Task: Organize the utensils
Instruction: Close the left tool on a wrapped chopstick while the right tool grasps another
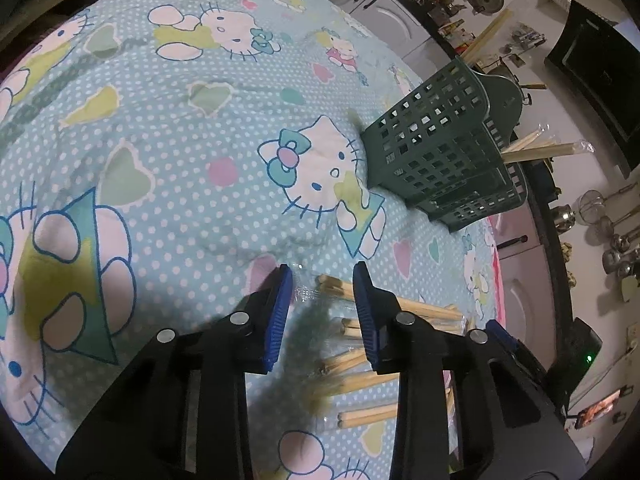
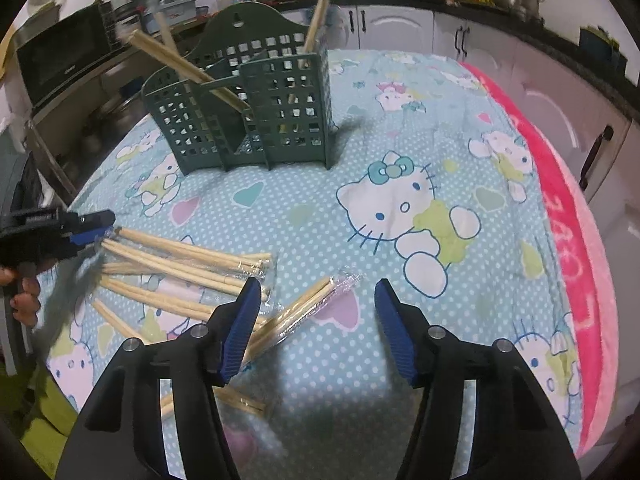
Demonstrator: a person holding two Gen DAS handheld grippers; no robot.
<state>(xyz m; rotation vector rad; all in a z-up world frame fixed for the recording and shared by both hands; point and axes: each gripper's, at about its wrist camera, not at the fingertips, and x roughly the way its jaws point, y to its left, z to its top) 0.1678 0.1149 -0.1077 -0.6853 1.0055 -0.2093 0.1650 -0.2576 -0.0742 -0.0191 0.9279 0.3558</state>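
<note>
Lying on the cloth, the pale wooden chopsticks in clear plastic wrappers [image 2: 188, 272] make a loose pile in front of both tools. The left gripper [image 1: 323, 280] has black arms and blue pads. Its jaws are partly open, with a small gap. The tips of a few chopsticks show in that gap, just past the pads, but the pads do not press on them. In the right wrist view this gripper sits at the far left end of the pile, and a hand [image 2: 24, 296] holds its handle.

The right gripper [image 2: 318, 294] looks the same and stands wider open. One wrapped pair of chopsticks [image 2: 308, 304] lies slanted between its jaws, close to the left pad. Whether that pad touches it cannot be told. Nothing is held.

Under it all is a light blue cloth with white dots and cartoon cats [image 2: 400, 208]. A pink blanket [image 2: 560, 200] shows at its right edge.

Farther away stands a dark green plastic holder with square holes [image 2: 256, 112]. More chopsticks stick out of its top.

Behind it are a dark kitchen counter [image 2: 420, 2] with pots, white cupboard doors [image 2: 400, 28] and a black oven [image 2: 64, 60].
</note>
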